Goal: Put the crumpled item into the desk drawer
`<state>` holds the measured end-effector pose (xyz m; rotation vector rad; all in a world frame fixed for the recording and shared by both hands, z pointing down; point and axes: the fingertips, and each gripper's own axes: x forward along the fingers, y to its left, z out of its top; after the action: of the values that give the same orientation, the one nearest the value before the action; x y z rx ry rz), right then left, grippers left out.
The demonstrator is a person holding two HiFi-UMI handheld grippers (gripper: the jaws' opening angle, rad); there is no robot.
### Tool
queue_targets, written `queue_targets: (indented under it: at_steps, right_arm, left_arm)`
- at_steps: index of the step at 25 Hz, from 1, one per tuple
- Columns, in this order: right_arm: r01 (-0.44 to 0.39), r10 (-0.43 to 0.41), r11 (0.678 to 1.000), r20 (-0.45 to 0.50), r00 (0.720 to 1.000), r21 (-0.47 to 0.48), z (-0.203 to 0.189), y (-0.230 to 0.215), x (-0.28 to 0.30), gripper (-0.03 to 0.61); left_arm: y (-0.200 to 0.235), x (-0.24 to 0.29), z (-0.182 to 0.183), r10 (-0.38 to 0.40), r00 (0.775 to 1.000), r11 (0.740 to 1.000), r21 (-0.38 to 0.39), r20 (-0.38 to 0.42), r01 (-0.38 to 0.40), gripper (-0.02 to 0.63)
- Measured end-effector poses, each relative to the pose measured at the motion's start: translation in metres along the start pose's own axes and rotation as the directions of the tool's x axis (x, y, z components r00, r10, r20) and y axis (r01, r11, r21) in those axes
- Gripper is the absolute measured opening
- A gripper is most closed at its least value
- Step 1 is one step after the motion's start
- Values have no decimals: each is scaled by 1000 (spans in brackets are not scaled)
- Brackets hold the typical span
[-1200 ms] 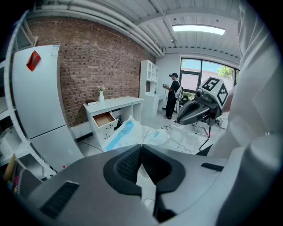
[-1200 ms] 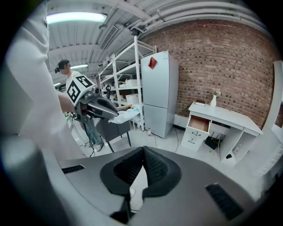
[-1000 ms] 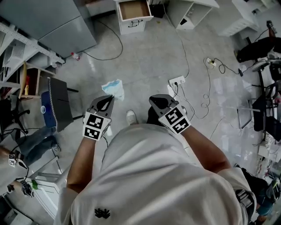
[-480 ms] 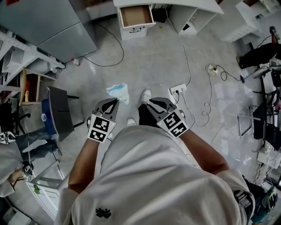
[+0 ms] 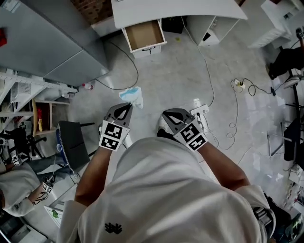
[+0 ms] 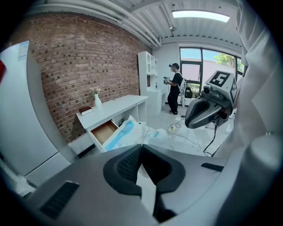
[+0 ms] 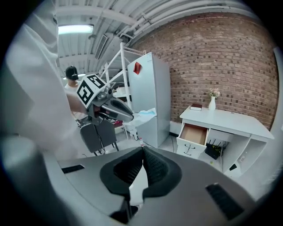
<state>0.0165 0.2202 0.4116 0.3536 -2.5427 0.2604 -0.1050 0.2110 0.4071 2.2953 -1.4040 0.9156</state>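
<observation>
A crumpled white-and-blue item (image 5: 132, 96) hangs from the tips of my left gripper (image 5: 127, 106), which is shut on it above the floor. In the left gripper view the crumpled item (image 6: 128, 133) bulges just beyond the closed jaws of the left gripper (image 6: 141, 145). My right gripper (image 5: 166, 114) is held level beside it, shut with nothing between its pads, as the right gripper (image 7: 142, 149) view confirms. Ahead stands the white desk (image 5: 175, 7) with its drawer (image 5: 144, 35) pulled open and empty. The drawer (image 7: 193, 133) also shows in the right gripper view.
A grey fridge (image 5: 45, 40) stands left of the desk. A power strip (image 5: 200, 105) and loose cables (image 5: 236, 123) lie on the floor to the right. A black chair (image 5: 72, 142) and shelving (image 5: 28, 102) are at the left. A person (image 6: 177, 88) stands far back.
The view has moved forward: desk and open drawer now lie nearer and lower in the head view. Both grippers keep their pose, the left still holding the crumpled item.
</observation>
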Motion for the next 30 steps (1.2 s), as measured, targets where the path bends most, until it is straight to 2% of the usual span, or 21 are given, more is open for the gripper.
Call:
queue_targets:
  at_steps: [4,8,10,15,19,24,30]
  right_arm:
    - [17,-17,999,-10,1000,37,-7,-60,2,29]
    - [26,-24,997,-20,1000,72,-10,-95,-2,29]
    - [45,-44,995,-17,999,84,-8,-113,-3,29]
    - [120,-123,975,1,992,189,-7,-160,-3,29]
    - [214,-219,940,-13,976,265,-12,-208,-11,29]
    - [321,-324,878,-53,945,356,-4,-273,-21,29]
    - [401,-390,815,-116,913,417,12,-342,-1,29]
  left_arm:
    - [24,55,37,17,1000,1000,-2,11,-17,25]
    - [41,99,63,23,1000,1000,-7,2,-23,25]
    - [50,119,73,23,1000,1000,0,-2,-23,25]
    - [84,172,94,-1,1000,999,39,-9,1,25]
    - [116,222,112,-4,1000,998,58,-15,5,25]
    - [167,296,135,-2,999,999,50,-37,4,25]
    - [235,391,149,-15,996,996,82,-89,22,25]
